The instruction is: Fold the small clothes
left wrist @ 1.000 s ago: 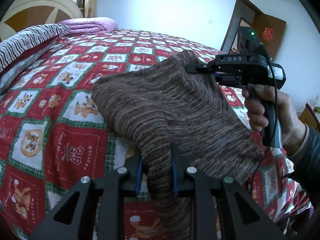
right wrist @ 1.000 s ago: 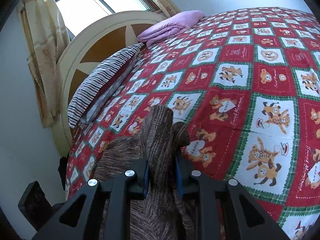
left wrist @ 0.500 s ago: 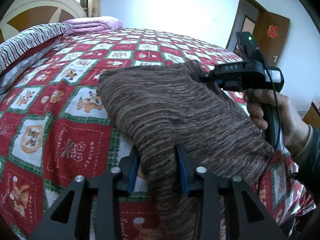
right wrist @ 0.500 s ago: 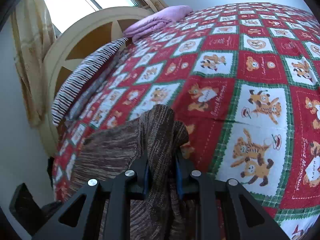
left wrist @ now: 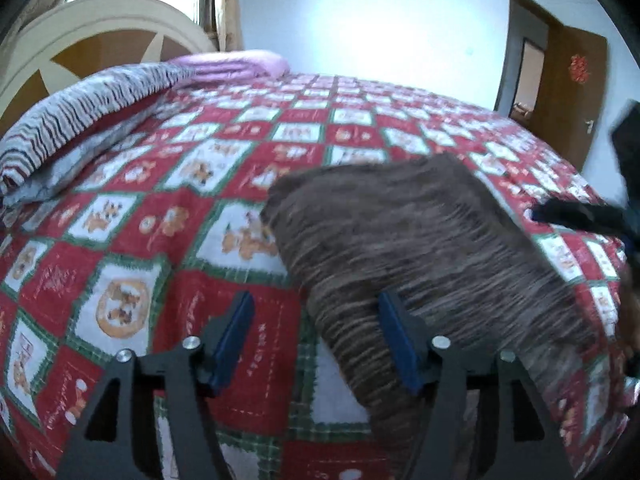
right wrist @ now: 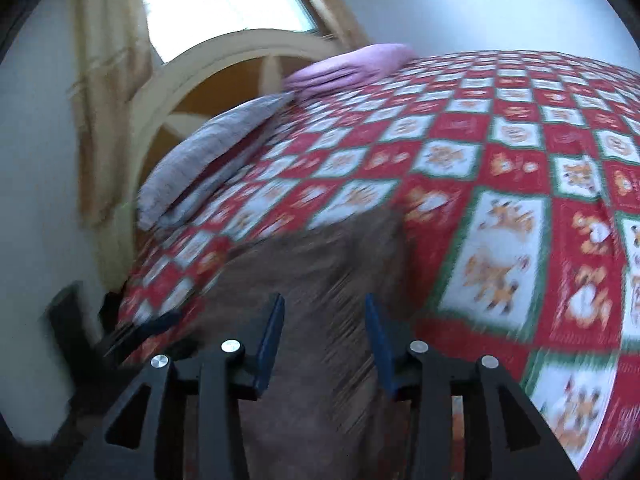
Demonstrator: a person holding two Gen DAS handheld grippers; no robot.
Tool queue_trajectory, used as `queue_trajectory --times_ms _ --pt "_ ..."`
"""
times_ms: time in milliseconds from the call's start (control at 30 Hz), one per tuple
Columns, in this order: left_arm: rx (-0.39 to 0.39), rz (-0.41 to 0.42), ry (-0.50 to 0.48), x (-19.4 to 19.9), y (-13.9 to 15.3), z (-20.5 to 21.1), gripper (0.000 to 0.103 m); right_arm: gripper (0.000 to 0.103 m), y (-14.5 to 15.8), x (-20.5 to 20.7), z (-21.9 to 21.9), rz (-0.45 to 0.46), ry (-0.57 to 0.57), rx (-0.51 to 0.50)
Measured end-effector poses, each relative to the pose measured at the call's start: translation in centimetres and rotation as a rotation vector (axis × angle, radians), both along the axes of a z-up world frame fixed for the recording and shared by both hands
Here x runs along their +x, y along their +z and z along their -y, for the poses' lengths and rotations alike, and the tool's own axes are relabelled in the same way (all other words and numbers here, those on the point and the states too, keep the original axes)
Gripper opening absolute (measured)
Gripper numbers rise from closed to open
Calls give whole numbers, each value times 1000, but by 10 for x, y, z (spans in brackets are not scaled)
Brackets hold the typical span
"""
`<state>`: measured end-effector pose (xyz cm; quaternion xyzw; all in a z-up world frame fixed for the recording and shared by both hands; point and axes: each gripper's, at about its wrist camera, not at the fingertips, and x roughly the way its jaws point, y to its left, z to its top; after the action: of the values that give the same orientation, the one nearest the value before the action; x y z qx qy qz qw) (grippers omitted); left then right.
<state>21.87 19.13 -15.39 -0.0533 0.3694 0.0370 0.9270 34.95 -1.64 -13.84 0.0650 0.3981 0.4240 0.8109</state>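
Blue rubber pads line the fingers of the left gripper (left wrist: 316, 338), which stand wide apart with nothing between them; its right finger lies against the near left edge of the brown knit garment (left wrist: 432, 248) without pinching it. The right gripper (right wrist: 324, 334) is likewise released, its fingers parted above the same garment (right wrist: 320, 292), which passes below the gap rather than being clamped in it. The garment lies as a folded slab on the red, white and green holiday quilt (left wrist: 132, 264), close to the near edge of the bed, with its lower end drooping over that edge. The step in hand looks like letting go after a fold, and doing it well probably means drawing both tools straight back and clear so no finger drags the knit and undoes the crease. The left view shows the garment's whole outline, the tip of the other tool at the right, and a brown door (left wrist: 568, 92) far right. The right view, heavily blurred, shows instead the window (right wrist: 224, 12), the curtain (right wrist: 108, 92) and the arched headboard (right wrist: 224, 76), with the striped bedding (right wrist: 208, 152) and purple blanket (right wrist: 352, 64) at the far end.
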Motion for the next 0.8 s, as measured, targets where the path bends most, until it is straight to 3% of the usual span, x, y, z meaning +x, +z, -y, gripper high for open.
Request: queue_trajectory --times_ms 167,267,400,500,567,800 --pt "-11 7 18 -6 -3 -1 82 43 -35 -36 -1 -2 50 -146" --pt "3 1 21 -10 -1 3 82 43 -40 -43 10 39 40 -136" --pt "46 -2 35 -29 13 9 82 43 -36 -56 19 19 -49 -126" --pt "53 25 25 -50 29 14 84 45 -13 -91 22 159 -130 -160" --pt "70 60 38 -63 41 17 90 53 4 -113 21 250 -172 -179" --pt "57 137 29 -77 69 24 92 54 42 -151 21 396 -231 -209"
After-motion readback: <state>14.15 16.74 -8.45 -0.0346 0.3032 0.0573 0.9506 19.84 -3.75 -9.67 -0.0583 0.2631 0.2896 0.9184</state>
